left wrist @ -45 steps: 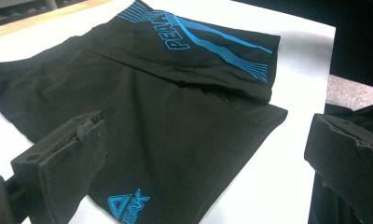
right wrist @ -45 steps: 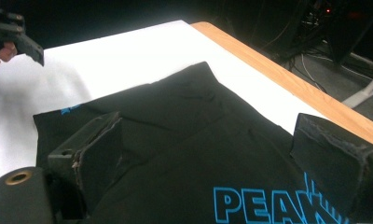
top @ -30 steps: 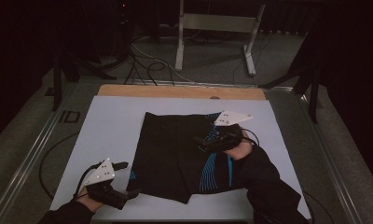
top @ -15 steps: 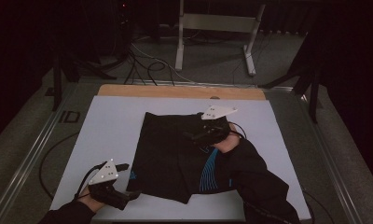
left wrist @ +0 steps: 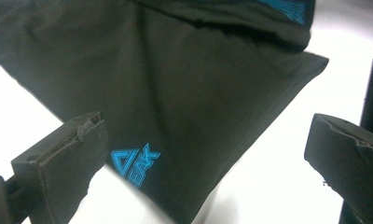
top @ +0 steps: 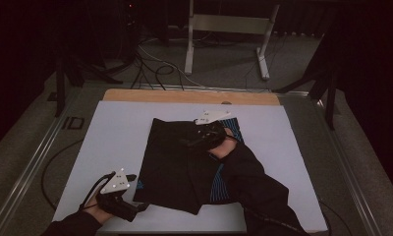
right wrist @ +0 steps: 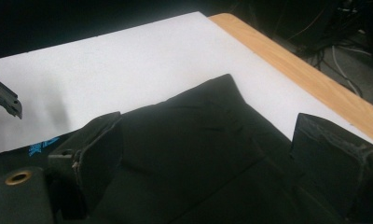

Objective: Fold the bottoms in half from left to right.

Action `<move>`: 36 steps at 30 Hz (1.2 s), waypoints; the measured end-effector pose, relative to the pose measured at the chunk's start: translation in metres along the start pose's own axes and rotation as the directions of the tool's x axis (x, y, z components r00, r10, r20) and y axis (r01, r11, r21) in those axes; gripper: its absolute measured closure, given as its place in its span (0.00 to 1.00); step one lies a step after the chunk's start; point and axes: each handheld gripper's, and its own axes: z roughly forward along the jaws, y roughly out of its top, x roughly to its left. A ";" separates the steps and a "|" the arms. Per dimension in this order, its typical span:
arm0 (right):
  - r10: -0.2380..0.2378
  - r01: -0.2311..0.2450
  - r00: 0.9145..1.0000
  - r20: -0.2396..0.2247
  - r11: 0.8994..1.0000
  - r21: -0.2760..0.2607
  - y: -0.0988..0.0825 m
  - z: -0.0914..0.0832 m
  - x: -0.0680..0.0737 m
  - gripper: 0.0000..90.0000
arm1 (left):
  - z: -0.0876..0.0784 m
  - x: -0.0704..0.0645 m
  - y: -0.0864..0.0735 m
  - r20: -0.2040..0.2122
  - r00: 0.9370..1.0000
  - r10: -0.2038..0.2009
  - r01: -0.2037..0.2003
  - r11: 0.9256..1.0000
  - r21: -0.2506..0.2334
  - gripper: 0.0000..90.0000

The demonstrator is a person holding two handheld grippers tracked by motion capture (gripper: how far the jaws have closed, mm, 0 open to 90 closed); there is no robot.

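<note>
One white table (top: pixel 121 132) carried one black garment (top: pixel 180 162), and every place here is told from that garment; the table's bare white surface spread out on all sides of it, with a single wooden strip (top: pixel 184 96) beyond its far edge; the garment lay flat and folded near the table's middle, its blue striped trim (top: pixel 218 179) showing along the edge by the person's right sleeve (top: pixel 253 182), and one blue logo (left wrist: pixel 135 162) printed close to its near left corner; there were two grippers, one in each hand; the right gripper (top: pixel 187 143) sat over the garment's far half, its grey plate above the cloth; in the right gripper view its jaws stood wide apart, black fabric lying between and under them, clamped on nothing; the left gripper (top: pixel 144 206) waited just beside the garment's near left corner, over bare table; in the left gripper view its jaws were spread wide too, the logo corner lying between them, and whether either one touched the cloth could not be told.
</note>
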 end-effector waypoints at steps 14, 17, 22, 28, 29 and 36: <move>0.000 0.000 0.999 -0.040 1.000 0.015 0.002 0.021 0.009 0.10 | 0.017 0.005 -0.007 -0.029 0.998 -0.061 0.065 0.980 0.190 0.00; -0.009 0.009 0.999 -0.046 1.000 0.014 0.002 0.023 0.009 0.10 | 0.018 0.002 -0.007 -0.031 0.998 -0.046 0.051 0.979 0.198 0.06; -0.005 0.006 0.999 -0.047 1.000 0.022 0.002 0.026 0.009 0.10 | 0.020 0.002 -0.007 -0.032 0.998 -0.050 0.056 0.976 0.211 0.17; -0.006 0.007 0.999 -0.053 1.000 0.025 0.002 0.029 0.009 0.10 | 0.022 0.001 -0.007 -0.068 0.997 -0.047 0.062 0.969 0.240 0.28; -0.008 0.009 0.998 -0.054 1.000 0.025 0.002 0.029 0.009 0.10 | 0.022 0.001 -0.007 -0.076 0.996 -0.045 0.062 0.969 0.238 0.31; -0.008 0.010 0.998 -0.060 1.000 0.024 0.003 0.032 0.010 0.10 | 0.020 0.006 -0.006 -0.111 0.991 -0.068 0.092 0.969 0.228 0.54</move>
